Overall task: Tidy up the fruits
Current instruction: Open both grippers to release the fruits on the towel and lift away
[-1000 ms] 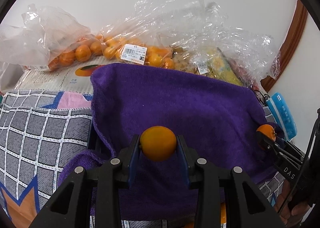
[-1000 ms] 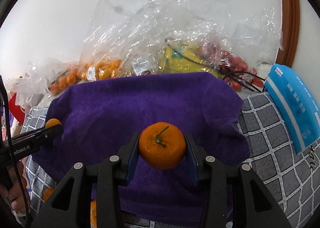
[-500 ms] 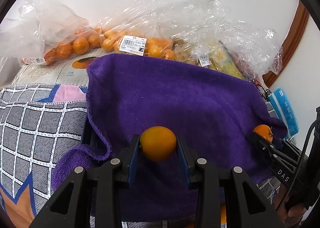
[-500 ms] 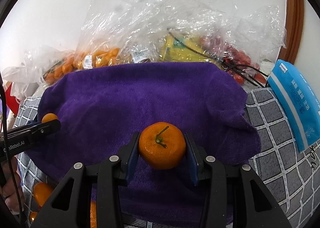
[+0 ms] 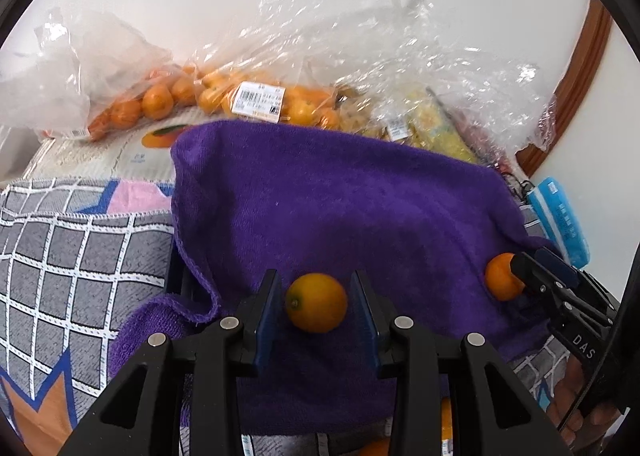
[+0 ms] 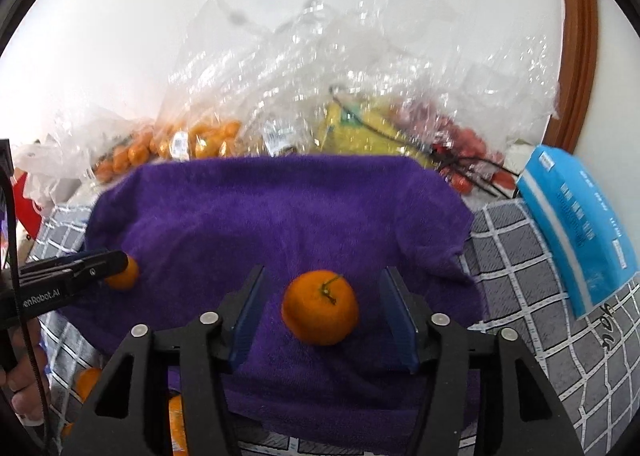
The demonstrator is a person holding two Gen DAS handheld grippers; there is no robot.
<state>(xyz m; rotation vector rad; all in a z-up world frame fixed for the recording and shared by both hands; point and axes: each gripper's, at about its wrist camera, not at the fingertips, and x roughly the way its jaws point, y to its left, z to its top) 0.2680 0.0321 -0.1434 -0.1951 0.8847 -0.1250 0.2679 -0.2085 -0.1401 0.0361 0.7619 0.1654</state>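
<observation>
A purple towel [image 5: 340, 208] is draped over a raised surface; it also shows in the right wrist view [image 6: 280, 216]. My left gripper [image 5: 316, 306] is open, and a small smooth orange [image 5: 316, 302] lies on the towel between its jaws with gaps on both sides. My right gripper [image 6: 322, 310] is open wide, and a stemmed orange [image 6: 320, 308] rests on the towel between its jaws. Each gripper's orange shows in the other view: the stemmed orange [image 5: 502, 276] at right, the smooth orange [image 6: 124, 276] at left.
Clear plastic bags of oranges [image 5: 256, 100], yellow fruit [image 6: 360, 128] and red fruit [image 6: 468, 148] are piled against the wall behind the towel. A blue packet [image 6: 580, 224] lies at right on the grey checked cloth [image 5: 72, 256]. Loose oranges [image 6: 88, 382] sit low at left.
Both grippers have opened and let go of their oranges, which now lie on the purple towel. Both grippers have moved forward over the towel.
</observation>
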